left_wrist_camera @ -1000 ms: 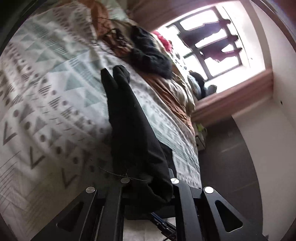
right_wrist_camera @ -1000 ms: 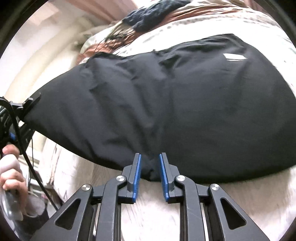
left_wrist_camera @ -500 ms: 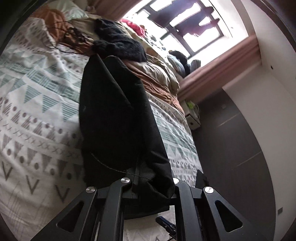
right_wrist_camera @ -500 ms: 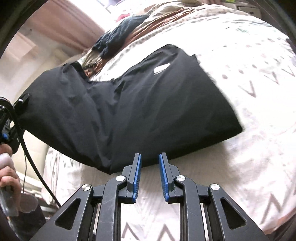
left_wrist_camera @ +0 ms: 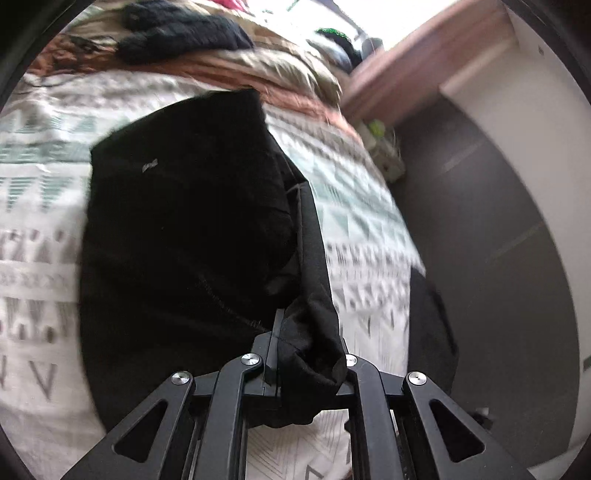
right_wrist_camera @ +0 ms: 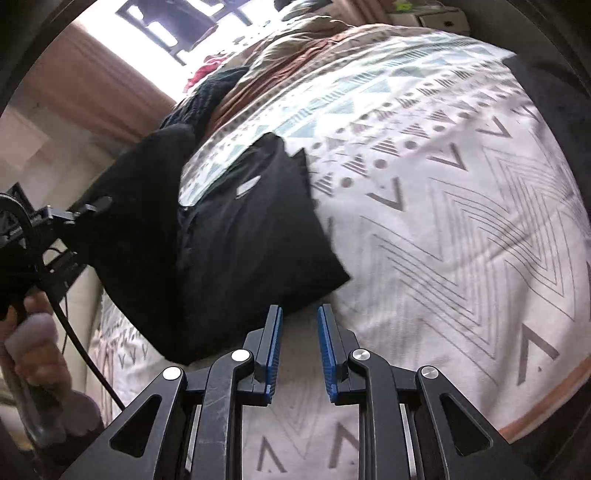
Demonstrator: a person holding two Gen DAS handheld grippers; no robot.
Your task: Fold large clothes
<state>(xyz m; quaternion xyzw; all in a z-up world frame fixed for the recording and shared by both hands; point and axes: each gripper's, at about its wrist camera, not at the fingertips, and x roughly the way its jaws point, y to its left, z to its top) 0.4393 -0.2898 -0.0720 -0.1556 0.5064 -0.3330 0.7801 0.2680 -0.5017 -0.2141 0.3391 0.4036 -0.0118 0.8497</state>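
Black garment [left_wrist_camera: 184, 236]: large dark piece of clothing, lying partly on the bed [left_wrist_camera: 40, 206], one bunched edge being held up off the cover. Its type is not being made out; folds and seams are being lost in the dark cloth and in motion blur. A small pale label [right_wrist_camera: 248, 185] is being shown on its upper face.

Left gripper [left_wrist_camera: 306, 354]: nearly closed, a thick wad of the garment's edge being pinched between its fingers. The fingertips are being hidden by the cloth draped over them. In the right wrist view this gripper [right_wrist_camera: 86, 208] is being seen at the left edge, the garment hanging from it down to the bed.

Right gripper [right_wrist_camera: 299, 332]: blue pads [right_wrist_camera: 276, 332] being held a narrow gap apart, nothing between them; the garment's near edge is lying just beyond the tips, apart from them.

Hand [right_wrist_camera: 35, 339]: blurred, partly cut off at the frame edge, wrapped round the left gripper's handle, a black cable [right_wrist_camera: 79, 343] running past it.

Bed cover: white with grey and green triangles and zigzags, smeared by blur near the left wrist camera.

Brown-and-beige blanket [left_wrist_camera: 236, 70]: rumpled behind the garment, a dark knitted item [left_wrist_camera: 184, 33] lying on it.

Window [right_wrist_camera: 177, 22]: overexposed, detail being lost.

Dark floor [left_wrist_camera: 491, 236]: beside the bed.
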